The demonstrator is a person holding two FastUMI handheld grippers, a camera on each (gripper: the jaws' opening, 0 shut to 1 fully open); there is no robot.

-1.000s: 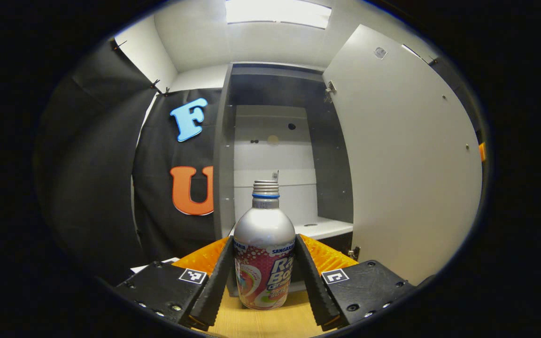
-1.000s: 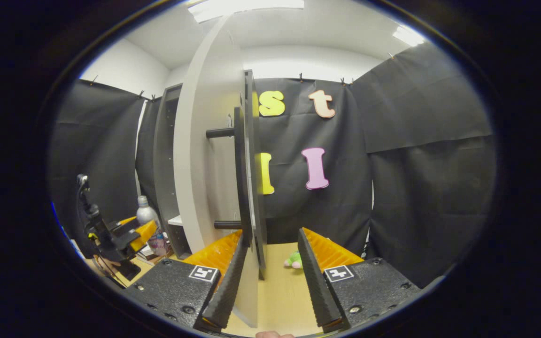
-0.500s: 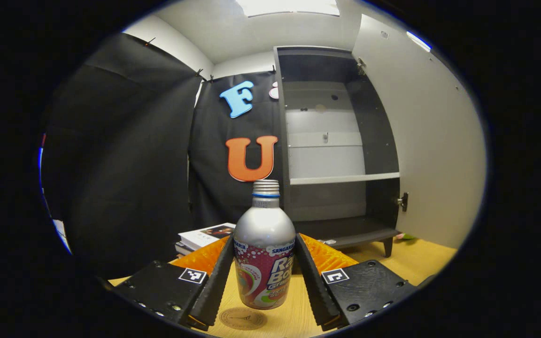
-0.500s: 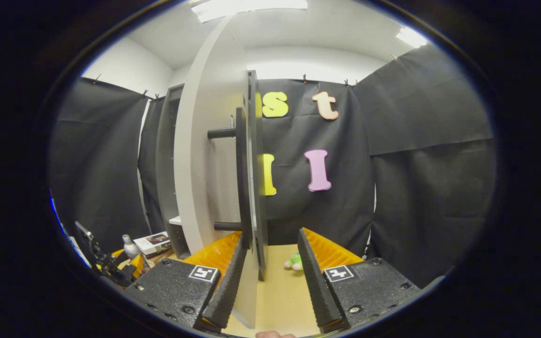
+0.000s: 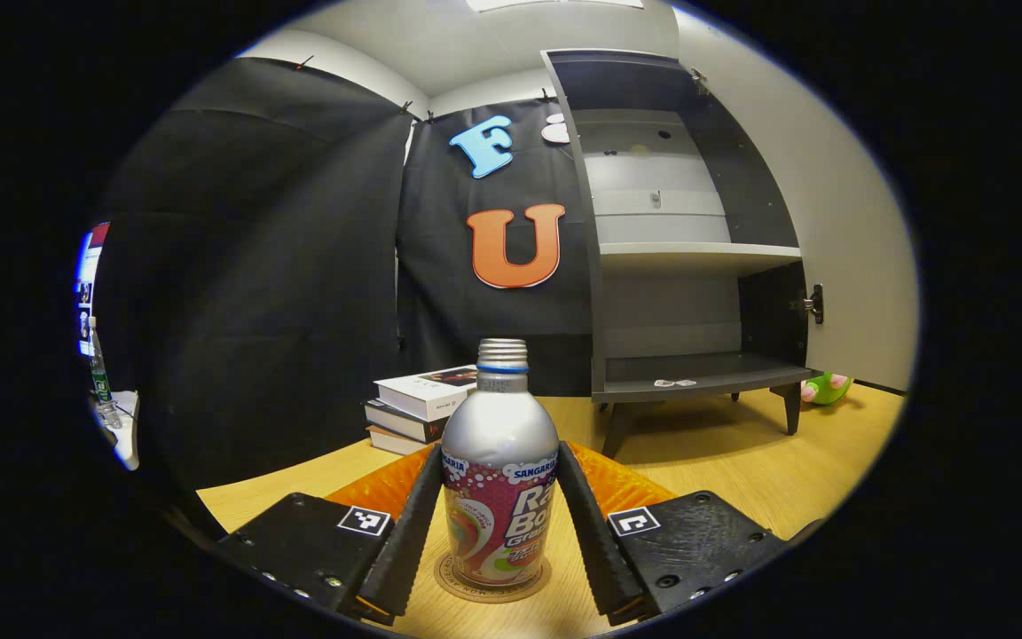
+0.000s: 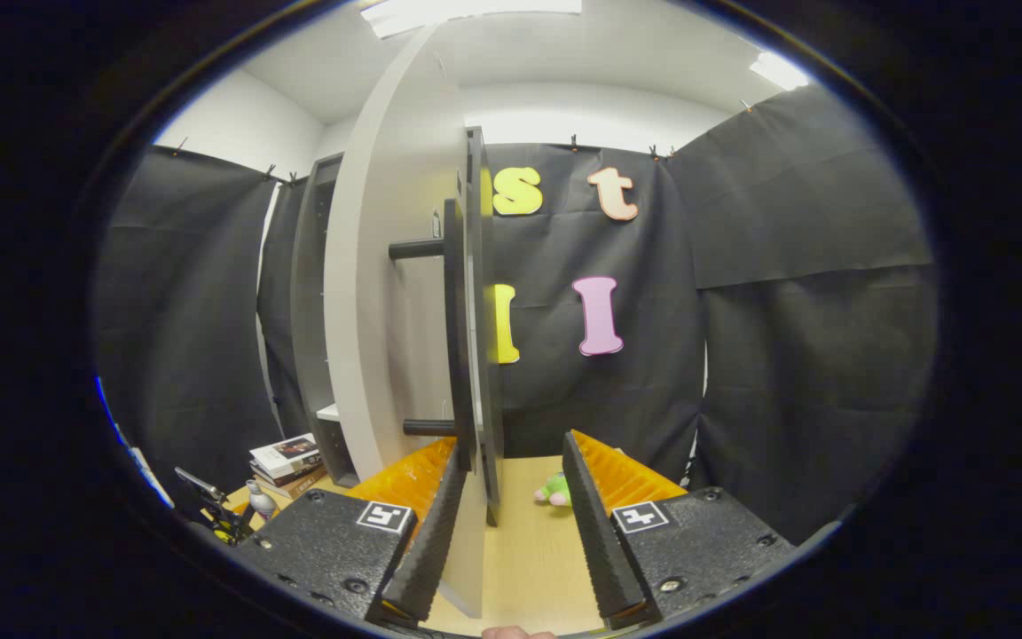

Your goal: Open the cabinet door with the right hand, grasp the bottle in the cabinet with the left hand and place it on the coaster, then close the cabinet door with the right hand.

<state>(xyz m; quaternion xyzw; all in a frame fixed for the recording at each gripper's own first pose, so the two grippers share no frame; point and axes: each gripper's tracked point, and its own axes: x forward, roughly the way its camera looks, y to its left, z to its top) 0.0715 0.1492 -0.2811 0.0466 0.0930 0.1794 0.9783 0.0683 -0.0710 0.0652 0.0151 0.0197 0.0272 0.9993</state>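
Left gripper view: left gripper (image 5: pixel 499 524) clamped on bottle (image 5: pixel 499 484), both fingers pressing; bottle upright over coaster (image 5: pixel 493 586); book stack (image 5: pixel 422 406) behind; cabinet (image 5: pixel 688 257) open.
Right gripper view: right gripper (image 6: pixel 511 524) fingers apart, straddling cabinet door (image 6: pixel 387 302) edge by handle (image 6: pixel 453 328); green toy (image 6: pixel 554 489) on table (image 6: pixel 538 550).

In the left gripper view the bottle (image 5: pixel 499 479) stands at lower centre on the coaster (image 5: pixel 491 581), between the left tongs (image 5: pixel 498 541). Behind it, left of centre, a stack of books (image 5: pixel 418 406) lies on the worktop (image 5: pixel 742 461). The cabinet (image 5: pixel 684 257) stands at upper right, its door (image 5: pixel 839 222) swung out at the right edge, a soft toy (image 5: pixel 823 388) below it.
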